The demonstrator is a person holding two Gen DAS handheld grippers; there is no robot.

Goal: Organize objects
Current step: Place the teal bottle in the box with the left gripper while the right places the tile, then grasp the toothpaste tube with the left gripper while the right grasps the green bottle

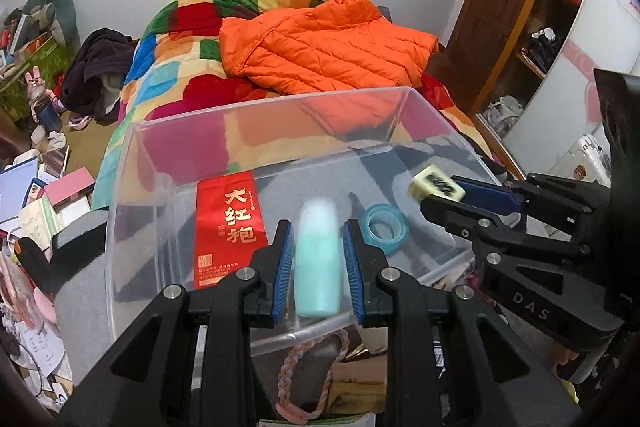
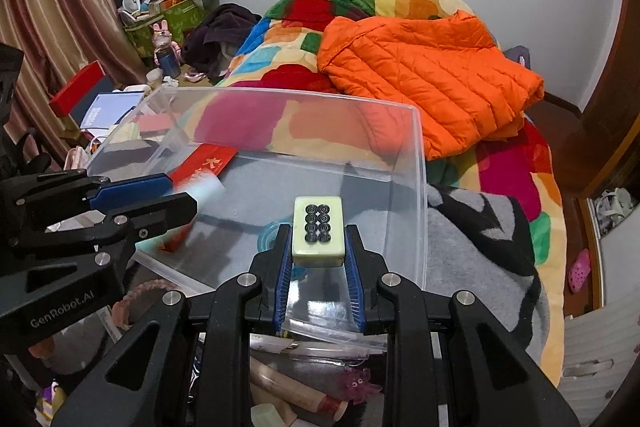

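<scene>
Mahjong tile: pinched at its sides by your right gripper, jaws narrowed to tile width, dots face up. It hangs above the clear bin, near the bin's front-right part.

Teal bottle: sits between the pads of your left gripper. Pads look just apart from it and the bottle is motion-blurred, so cannot tell if it's clamped or loose. It's over the bin's front edge.

Already in bin: red tea packet lying flat at left, blue tape roll at right.

Risks, judged:
- Bottle is smooth and round; if grip is slack it slides out and could hit the bin's front rim rather than the floor of it.
- Tile is held only by a narrow strip of its sides; a jolt could twist it loose.
- Both grippers crowd the same opening, so they may knock each other.
- Tape roll lies below the tile, so a dropped tile may bounce off it.

Surroundings: bin rests on a grey blanket at the foot of a bed w/ patchwork quilt and orange jacket. Clutter under the bin's front edge, incl. braided cord. Nothing blocks the bin's open top.
</scene>
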